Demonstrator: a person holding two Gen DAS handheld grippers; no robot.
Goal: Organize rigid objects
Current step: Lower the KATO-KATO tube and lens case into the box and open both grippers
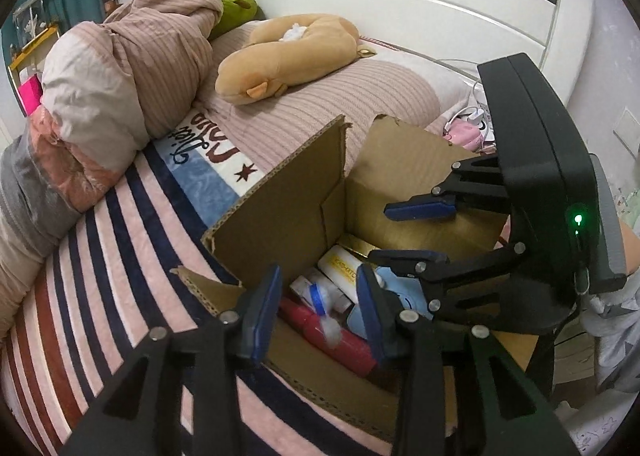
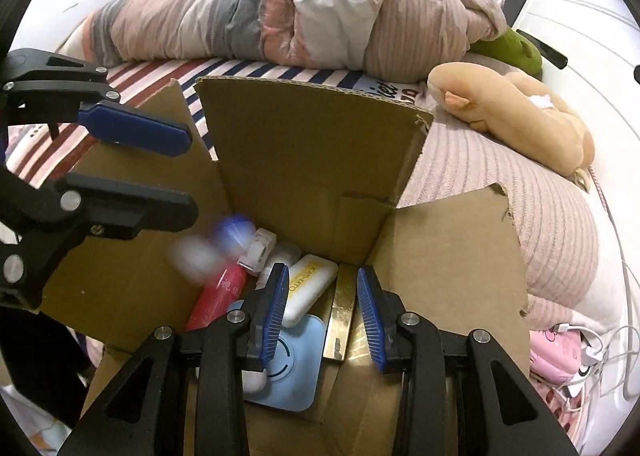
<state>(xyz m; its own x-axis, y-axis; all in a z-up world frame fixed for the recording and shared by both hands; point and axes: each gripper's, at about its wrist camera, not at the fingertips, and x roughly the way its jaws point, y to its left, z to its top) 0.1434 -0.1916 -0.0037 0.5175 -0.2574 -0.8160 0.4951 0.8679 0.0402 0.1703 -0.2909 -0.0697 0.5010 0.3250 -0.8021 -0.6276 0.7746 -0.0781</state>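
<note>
Both jaws spread wide and empty, hovering over cardboard box (image 2: 312,160), red bottle (image 2: 218,292) lying below.

Matt corrugated cardboard box (image 2: 312,160), glossy red plastic bottle (image 2: 218,292), shiny gold case (image 2: 340,316), plush blanket (image 1: 100,276).

Both tongs (image 1: 318,314) (image 1: 412,234) agape, empty, over the cardboard box (image 1: 288,208) of toiletries.

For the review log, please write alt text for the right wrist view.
The open right gripper hovers over a cardboard box on a bed, holding a red bottle, white tube, blue case and gold box. The open left gripper enters from the left.
</note>
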